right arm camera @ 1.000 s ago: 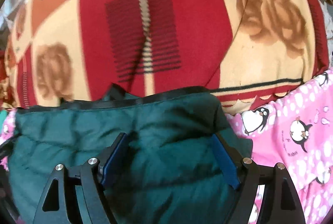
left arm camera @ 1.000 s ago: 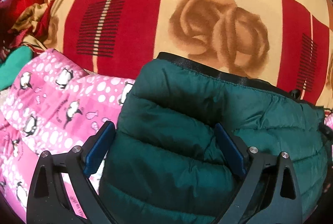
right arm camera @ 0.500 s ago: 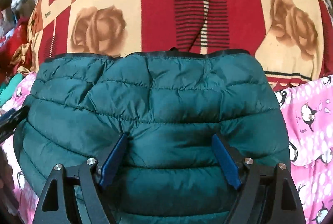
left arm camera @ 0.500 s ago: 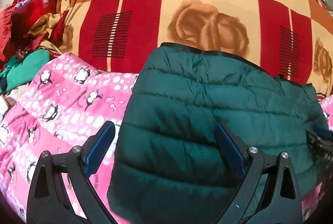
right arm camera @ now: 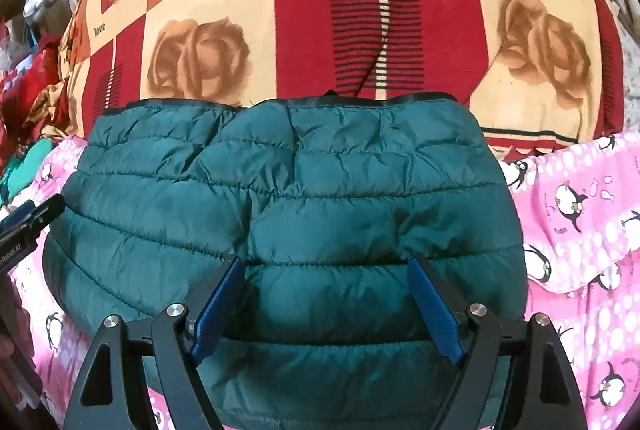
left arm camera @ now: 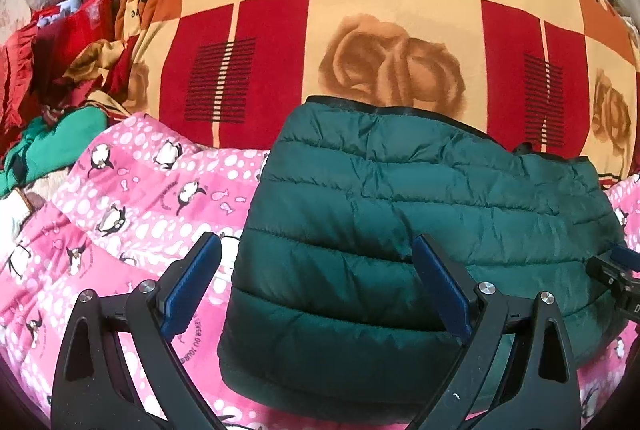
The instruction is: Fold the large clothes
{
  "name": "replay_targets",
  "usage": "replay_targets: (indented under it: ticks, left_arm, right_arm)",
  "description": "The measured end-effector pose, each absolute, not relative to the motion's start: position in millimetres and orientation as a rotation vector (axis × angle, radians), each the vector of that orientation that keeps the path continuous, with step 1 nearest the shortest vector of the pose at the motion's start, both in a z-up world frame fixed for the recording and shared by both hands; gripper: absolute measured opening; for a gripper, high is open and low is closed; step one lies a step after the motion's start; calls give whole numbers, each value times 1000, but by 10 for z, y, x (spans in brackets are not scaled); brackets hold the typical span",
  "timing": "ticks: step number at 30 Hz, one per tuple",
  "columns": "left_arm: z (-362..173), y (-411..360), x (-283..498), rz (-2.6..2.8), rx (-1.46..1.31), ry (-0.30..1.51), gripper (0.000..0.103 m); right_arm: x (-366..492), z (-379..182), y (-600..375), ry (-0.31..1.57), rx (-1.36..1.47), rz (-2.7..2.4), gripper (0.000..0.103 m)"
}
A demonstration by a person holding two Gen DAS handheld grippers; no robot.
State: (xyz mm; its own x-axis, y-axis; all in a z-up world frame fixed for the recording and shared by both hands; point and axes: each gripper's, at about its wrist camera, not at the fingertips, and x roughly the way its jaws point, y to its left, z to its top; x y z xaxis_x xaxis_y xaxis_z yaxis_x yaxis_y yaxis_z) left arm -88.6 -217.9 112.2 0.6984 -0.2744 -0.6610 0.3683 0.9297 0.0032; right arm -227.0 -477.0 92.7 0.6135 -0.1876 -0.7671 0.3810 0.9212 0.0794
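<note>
Pink penguin bedding (left arm camera: 120,214) holds seemingly folded green jacket (right arm camera: 288,198).

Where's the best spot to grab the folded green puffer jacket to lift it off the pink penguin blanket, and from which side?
Probably the near rounded edge of the green puffer jacket, where the layers stack thick. Come in low from the near side, where the right gripper already faces it with jaws open, one jaw under the bundle and one over. The far edge, with its thin black trim, lies against the rose blanket.

The checked blanket (left arm camera: 400,10) reads "love" — in several squares.
</note>
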Motion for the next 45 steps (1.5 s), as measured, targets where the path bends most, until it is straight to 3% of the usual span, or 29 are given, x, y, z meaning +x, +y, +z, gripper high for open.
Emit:
replay_targets:
  ticks: [16, 29, 33, 45]
  left_arm:
    - [1099, -2300, -718, -352, 158, 727, 96]
    - [972, -2081, -345, -456, -14, 871, 96]
    - [937, -2045, -267, -503, -53, 900, 98]
    - [539, -1927, 46, -678, -287, 1114, 102]
  right_arm:
    - [-2237, 940, -5044, 840, 275, -391, 87]
    - [-2355, 920, -5434, 790, 358, -453, 87]
    - [-2434, 848, -5760, 776, 430, -508, 99]
    - [-2405, 312, -6408, 845, 741, -273, 103]
